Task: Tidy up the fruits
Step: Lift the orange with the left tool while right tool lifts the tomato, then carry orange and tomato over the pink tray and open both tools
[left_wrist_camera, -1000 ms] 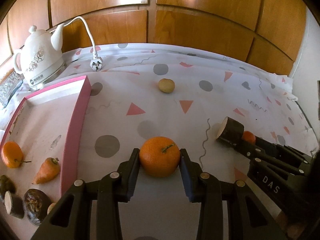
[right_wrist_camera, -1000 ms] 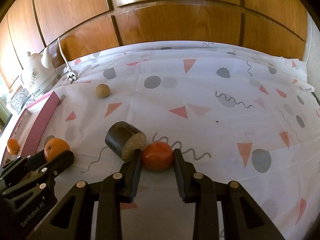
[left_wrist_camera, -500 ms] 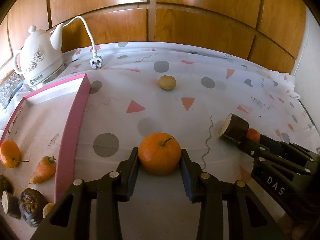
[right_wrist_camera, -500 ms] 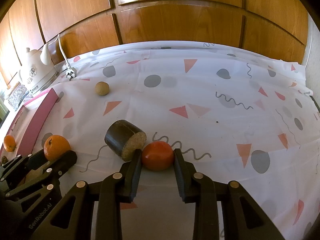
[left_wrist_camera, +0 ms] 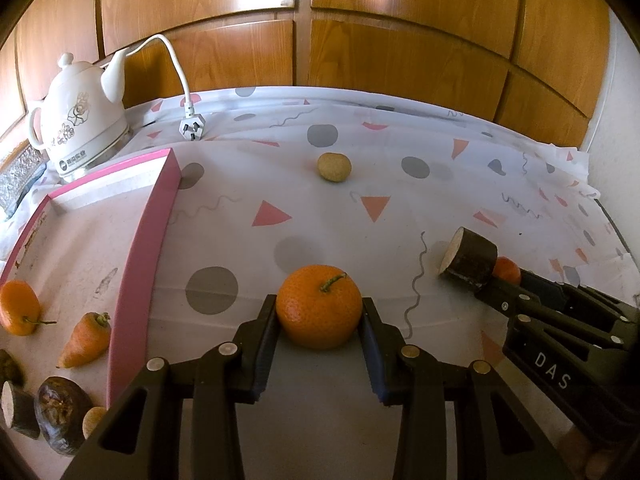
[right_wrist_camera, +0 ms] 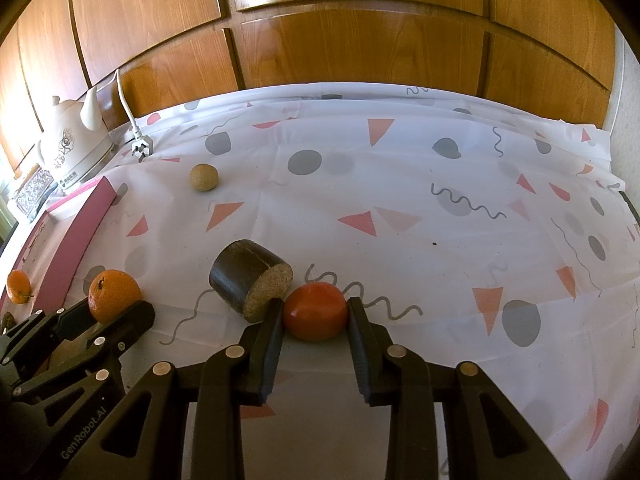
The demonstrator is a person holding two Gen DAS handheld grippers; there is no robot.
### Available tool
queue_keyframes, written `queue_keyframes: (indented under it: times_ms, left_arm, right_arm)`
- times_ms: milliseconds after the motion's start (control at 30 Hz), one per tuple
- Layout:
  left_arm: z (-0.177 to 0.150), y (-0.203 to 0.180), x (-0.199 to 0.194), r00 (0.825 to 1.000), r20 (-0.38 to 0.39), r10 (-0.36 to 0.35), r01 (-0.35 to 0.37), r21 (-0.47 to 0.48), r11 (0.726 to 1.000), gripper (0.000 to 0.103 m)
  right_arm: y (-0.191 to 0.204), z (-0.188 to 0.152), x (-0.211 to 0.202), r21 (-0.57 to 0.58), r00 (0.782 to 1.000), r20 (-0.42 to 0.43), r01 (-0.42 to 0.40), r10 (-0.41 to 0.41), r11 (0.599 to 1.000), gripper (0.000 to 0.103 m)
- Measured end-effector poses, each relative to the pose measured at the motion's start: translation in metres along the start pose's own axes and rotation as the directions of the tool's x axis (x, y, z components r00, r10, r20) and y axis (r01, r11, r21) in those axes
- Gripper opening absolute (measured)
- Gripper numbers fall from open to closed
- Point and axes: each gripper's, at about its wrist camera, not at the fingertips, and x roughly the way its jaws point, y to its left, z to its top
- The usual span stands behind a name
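Note:
My left gripper [left_wrist_camera: 319, 322] is shut on an orange mandarin [left_wrist_camera: 319, 306] with a green stem, just right of the pink tray [left_wrist_camera: 136, 256]. It also shows in the right wrist view [right_wrist_camera: 114, 295]. My right gripper [right_wrist_camera: 314, 318] is shut on a red-orange tomato-like fruit [right_wrist_camera: 315, 311]. A dark cut cylinder with a tan face [right_wrist_camera: 250, 279] lies against the right gripper's left finger. A small tan round fruit [left_wrist_camera: 334, 167] lies farther back on the cloth.
The pink tray holds a mandarin [left_wrist_camera: 18, 306], a carrot [left_wrist_camera: 84, 340], a dark round fruit [left_wrist_camera: 60, 410] and a cut dark piece [left_wrist_camera: 18, 408]. A white kettle [left_wrist_camera: 78, 120] with cord and plug [left_wrist_camera: 192, 130] stands at the back left. Wooden panels back the table.
Both grippers have kept their grips. The left gripper with the mandarin has risen and drawn back slightly, so the tray contents sit lower left in its view. The right gripper has barely moved.

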Motion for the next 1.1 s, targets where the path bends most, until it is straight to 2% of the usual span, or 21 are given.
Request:
queue_keyframes:
  times_ms: [333, 433, 600, 867, 1100]
  left_arm:
    - [0.004, 0.003, -0.004, 1.000, -0.014, -0.026, 0.026, -0.028, 0.999, 0.039]
    - [0.001, 0.005, -0.013, 0.999, -0.023, -0.022, 0.021, -0.022, 1.000, 0.039]
    - [-0.010, 0.007, -0.030, 0.999, -0.033, -0.040, 0.039, -0.032, 0.999, 0.039]
    - [-0.021, 0.015, -0.066, 0.997, 0.009, -0.076, 0.077, -0.044, 0.996, 0.039]
    - [-0.013, 0.045, -0.099, 0.996, 0.085, -0.035, 0.041, -0.066, 0.997, 0.039]
  right_arm:
    - [0.002, 0.003, 0.000, -0.020, 1.000, -0.014, 0.018, -0.018, 1.000, 0.032]
    - [0.005, 0.002, -0.005, -0.045, 0.999, -0.027, 0.028, -0.029, 0.999, 0.031]
    - [0.003, -0.009, -0.016, -0.021, 0.999, -0.023, 0.027, -0.027, 0.999, 0.031]
    - [0.007, -0.024, -0.029, -0.007, 0.999, -0.008, 0.040, -0.040, 0.999, 0.031]
    - [0.026, -0.023, -0.046, -0.017, 0.999, 0.014, -0.036, 0.036, 0.999, 0.031]
